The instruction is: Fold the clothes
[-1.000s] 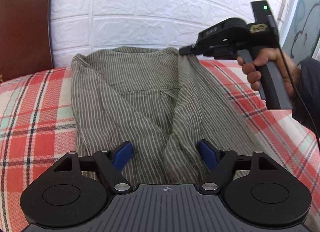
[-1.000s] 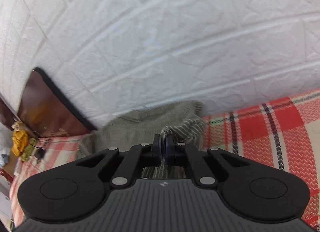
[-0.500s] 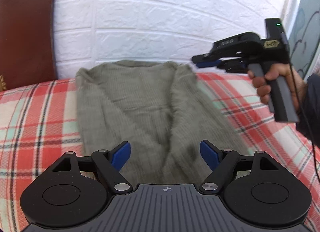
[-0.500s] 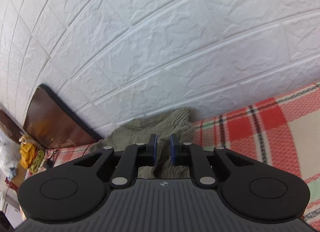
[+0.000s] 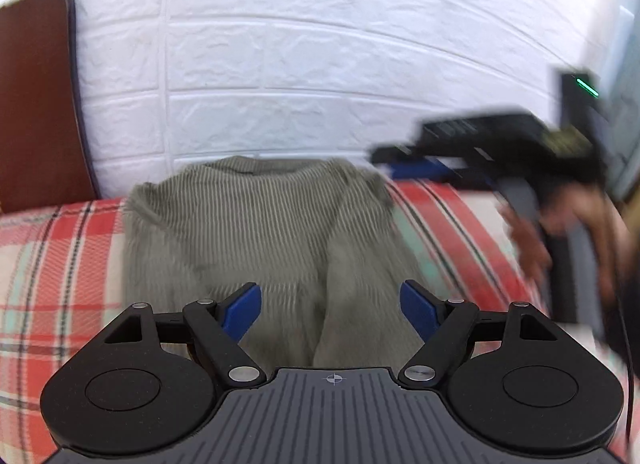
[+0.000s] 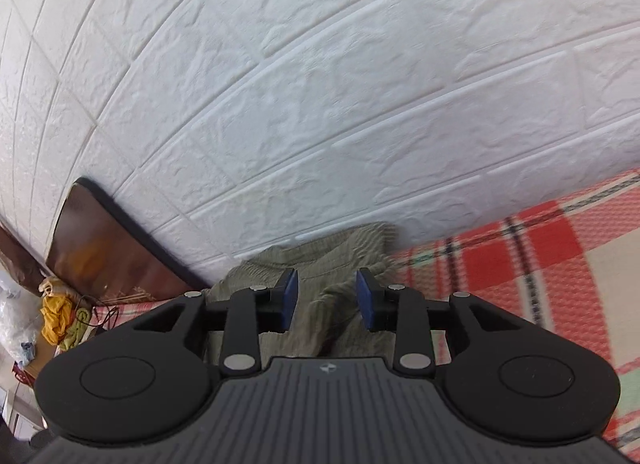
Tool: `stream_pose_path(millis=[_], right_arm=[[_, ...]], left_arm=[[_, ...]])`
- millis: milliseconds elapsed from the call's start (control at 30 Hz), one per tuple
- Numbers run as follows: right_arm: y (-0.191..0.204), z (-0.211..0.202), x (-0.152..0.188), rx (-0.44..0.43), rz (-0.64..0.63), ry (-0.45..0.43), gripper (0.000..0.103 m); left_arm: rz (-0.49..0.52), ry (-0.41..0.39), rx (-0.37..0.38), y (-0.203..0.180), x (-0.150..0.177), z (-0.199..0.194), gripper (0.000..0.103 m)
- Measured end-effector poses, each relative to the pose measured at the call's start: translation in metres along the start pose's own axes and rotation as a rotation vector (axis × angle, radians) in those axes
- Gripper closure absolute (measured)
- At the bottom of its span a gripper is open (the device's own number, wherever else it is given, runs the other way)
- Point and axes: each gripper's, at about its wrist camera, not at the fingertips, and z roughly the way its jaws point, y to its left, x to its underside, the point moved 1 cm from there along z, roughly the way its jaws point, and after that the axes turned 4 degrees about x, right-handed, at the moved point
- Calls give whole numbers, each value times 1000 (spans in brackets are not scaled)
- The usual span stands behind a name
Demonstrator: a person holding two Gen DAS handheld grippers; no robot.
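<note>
An olive-grey striped garment (image 5: 256, 224) lies on the red plaid bed cover (image 5: 52, 264), its far edge against the white wall and both sides folded in toward the middle. My left gripper (image 5: 331, 306) hovers open over its near part, blue pads wide apart with nothing between them. In the left wrist view my right gripper (image 5: 416, 168) is blurred, up beside the garment's far right corner, held by a hand (image 5: 528, 240). The right wrist view shows my right gripper (image 6: 327, 296) open above the garment (image 6: 332, 256), holding nothing.
A white brick-pattern wall (image 5: 320, 84) runs behind the bed. A dark brown headboard (image 5: 36, 104) stands at the left. Yellow and green cloth clutter (image 6: 60, 316) sits beyond the bed's far left in the right wrist view. Bare plaid cover (image 6: 540, 264) stretches to the right.
My right gripper opened, let go of the garment's right side, and pulled away to the right. The folded flap now rests on the garment. The left gripper stayed open and drew back a little.
</note>
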Motion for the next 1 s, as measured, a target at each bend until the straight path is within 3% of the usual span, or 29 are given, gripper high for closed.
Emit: stream_pose_path(millis=[133, 267, 367, 633, 667, 700, 733, 1000], right_arm=[[-12, 2, -8, 36, -37, 34, 66], [-23, 7, -12, 33, -44, 60, 66], [-28, 12, -18, 10, -38, 72, 66], [-20, 26, -22, -51, -17, 116, 66], [-19, 27, -22, -56, -7, 121, 66], [-18, 27, -22, -54, -3, 125, 66], [-17, 28, -23, -48, -4, 131, 66], [-6, 37, -27, -20, -7, 200, 68]], left_arm=[[-54, 18, -82, -10, -26, 42, 21], [-96, 43, -156, -19, -48, 83, 40], [-143, 37, -147, -14, -49, 89, 45], [-166, 35, -130, -14, -53, 96, 44], [-165, 36, -133, -15, -54, 99, 57], [-153, 37, -131, -16, -55, 101, 85], [-154, 35, -121, -17, -56, 100, 99], [-148, -64, -61, -17, -66, 65, 103]])
